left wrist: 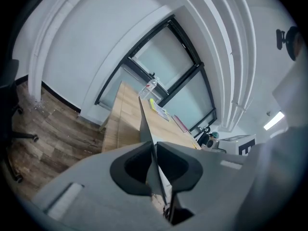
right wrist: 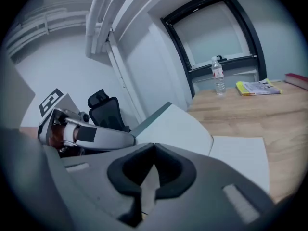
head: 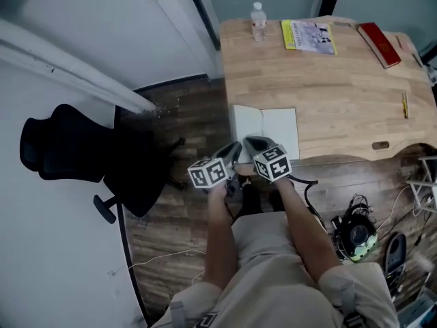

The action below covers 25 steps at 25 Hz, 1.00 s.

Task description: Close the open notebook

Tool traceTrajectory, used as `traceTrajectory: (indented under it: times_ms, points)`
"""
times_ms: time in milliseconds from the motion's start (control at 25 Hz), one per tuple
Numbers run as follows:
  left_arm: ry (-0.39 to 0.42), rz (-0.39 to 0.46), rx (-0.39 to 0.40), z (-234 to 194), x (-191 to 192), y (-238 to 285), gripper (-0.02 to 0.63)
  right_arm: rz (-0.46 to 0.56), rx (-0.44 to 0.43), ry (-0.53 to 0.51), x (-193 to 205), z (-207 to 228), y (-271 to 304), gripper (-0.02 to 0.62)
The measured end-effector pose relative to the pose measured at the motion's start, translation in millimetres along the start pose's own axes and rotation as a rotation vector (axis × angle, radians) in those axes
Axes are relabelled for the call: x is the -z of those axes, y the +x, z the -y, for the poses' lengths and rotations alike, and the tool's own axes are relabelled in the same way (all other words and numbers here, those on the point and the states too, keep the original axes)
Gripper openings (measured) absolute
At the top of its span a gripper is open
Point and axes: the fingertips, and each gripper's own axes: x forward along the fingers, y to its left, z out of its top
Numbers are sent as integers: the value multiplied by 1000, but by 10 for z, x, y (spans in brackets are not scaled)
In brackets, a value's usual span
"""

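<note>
Jaws: left gripper (left wrist: pixel 154 150) is clamped on the left cover of the notebook (left wrist: pixel 145 128), which runs edge-on between its jaws; right gripper (right wrist: pixel 154 148) has its jaws together, with no clear hold on anything.
Notebook: just ahead of both jaw pairs, at the near edge of the wooden desk (head: pixel 328 94); left cover tilted up, right page lying flat.
Progress: judged as begun; the cover is raised but not folded over, so swinging it down onto the right page is left.
Beyond the jaws: water bottle (head: pixel 258 21), yellow booklet (head: pixel 308 36) and red book (head: pixel 379 44) at the desk's far edge.
</note>
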Motion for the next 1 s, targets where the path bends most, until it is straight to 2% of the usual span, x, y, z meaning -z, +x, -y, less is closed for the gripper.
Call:
traceTrajectory:
  times_ms: [480,760,920,1000]
  points:
    - [45,75,-18,835,149,370,41,28,-8,-14,54,227,-797,2]
    - [77,62,-43,1099,353,670,42,4,-5,-18,211,507,-1056,2]
    - [159,84,-73,1260,463,836,54,-12,-16,3,347,657,-1163,2]
    - [176,87,-56,1352,538,931,79,-15,-2,32,420,777,-1212,2]
